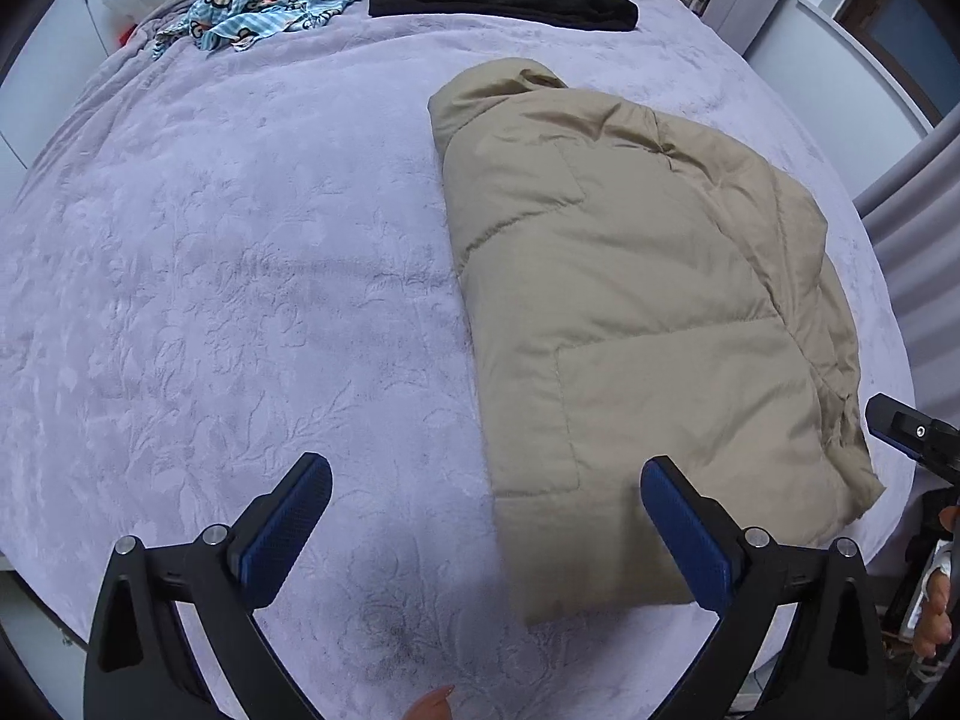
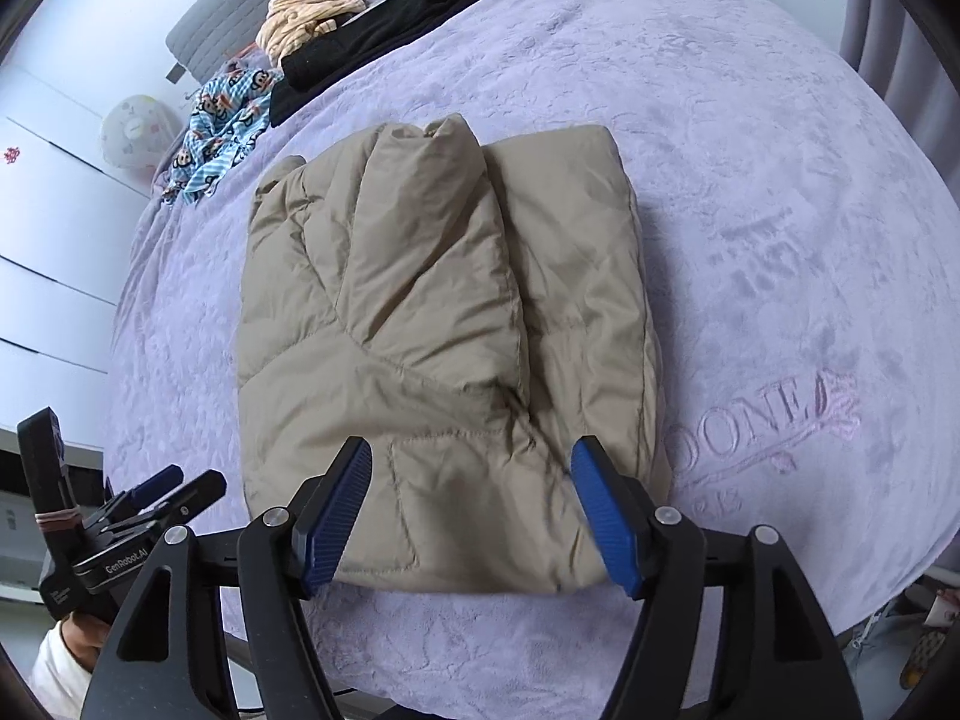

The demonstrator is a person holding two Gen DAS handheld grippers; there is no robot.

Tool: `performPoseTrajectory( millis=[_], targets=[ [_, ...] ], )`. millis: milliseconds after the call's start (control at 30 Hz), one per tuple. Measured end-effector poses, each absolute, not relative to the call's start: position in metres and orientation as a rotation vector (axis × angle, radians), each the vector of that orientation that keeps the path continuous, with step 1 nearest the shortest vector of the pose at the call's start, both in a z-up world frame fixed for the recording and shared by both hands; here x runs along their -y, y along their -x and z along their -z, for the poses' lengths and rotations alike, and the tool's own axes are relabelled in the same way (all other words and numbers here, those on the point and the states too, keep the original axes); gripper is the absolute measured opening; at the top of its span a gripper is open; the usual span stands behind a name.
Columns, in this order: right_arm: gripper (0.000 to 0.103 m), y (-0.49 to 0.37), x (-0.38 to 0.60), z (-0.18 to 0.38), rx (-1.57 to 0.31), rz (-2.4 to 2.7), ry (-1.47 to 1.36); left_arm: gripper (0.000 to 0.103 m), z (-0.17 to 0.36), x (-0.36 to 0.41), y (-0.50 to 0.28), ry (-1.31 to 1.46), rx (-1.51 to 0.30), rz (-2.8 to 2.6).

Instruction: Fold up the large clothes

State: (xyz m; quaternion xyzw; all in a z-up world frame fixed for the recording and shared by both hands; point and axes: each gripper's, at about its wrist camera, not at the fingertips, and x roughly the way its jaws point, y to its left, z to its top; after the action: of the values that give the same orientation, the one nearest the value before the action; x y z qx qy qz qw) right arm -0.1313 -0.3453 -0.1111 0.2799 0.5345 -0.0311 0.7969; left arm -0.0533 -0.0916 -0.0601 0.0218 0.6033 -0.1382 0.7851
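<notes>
A tan puffy jacket point(image 1: 630, 300) lies folded into a long bundle on the lilac bed cover point(image 1: 240, 300). It also shows in the right wrist view point(image 2: 432, 330), sleeve laid over the body. My left gripper point(image 1: 486, 486) is open and empty, hovering over the jacket's near left edge. My right gripper point(image 2: 471, 468) is open and empty, just above the jacket's near end. The left gripper also shows in the right wrist view point(image 2: 156, 498) at the lower left. The right gripper's tip shows at the right edge of the left wrist view point(image 1: 900, 426).
At the far end of the bed lie a black garment point(image 1: 504, 0), a blue monkey-print garment point(image 1: 270, 0) and a striped beige one point(image 2: 312, 18). White drawers point(image 2: 48, 228) stand to the left. The bed cover point(image 2: 780, 240) has an embroidered logo at right.
</notes>
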Motion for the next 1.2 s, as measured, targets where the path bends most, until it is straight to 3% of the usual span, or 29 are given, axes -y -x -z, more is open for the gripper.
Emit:
performPoseTrajectory(
  millis=[400,833,1033,1067,1100,1200],
  targets=[
    [0.087,0.076,0.398,0.124,-1.197,0.006,-0.616,0.103,0.064,0.127,0.009,-0.033,-1.346,0.263],
    [0.088,0.060,0.437,0.158,-1.245,-0.010,-0.709,0.103,0.076,0.137,-0.011,-0.011,-1.384,0.262],
    [0.089,0.055,0.449,0.170,-1.219,-0.080,-0.780,0.103,0.089,0.117,-0.030,0.171,-1.423,0.355],
    [0.092,0.055,0.451,0.175,-1.222,-0.096,-0.800,0.103,0.095,0.113,-0.034,0.227,-1.440,0.388],
    [0.102,0.053,0.453,0.181,-1.227,-0.116,-0.825,0.103,0.099,0.110,-0.036,0.270,-1.453,0.414],
    [0.103,0.051,0.456,0.197,-1.236,-0.150,-0.878,0.103,0.120,0.100,-0.044,0.410,-1.502,0.496]
  ],
)
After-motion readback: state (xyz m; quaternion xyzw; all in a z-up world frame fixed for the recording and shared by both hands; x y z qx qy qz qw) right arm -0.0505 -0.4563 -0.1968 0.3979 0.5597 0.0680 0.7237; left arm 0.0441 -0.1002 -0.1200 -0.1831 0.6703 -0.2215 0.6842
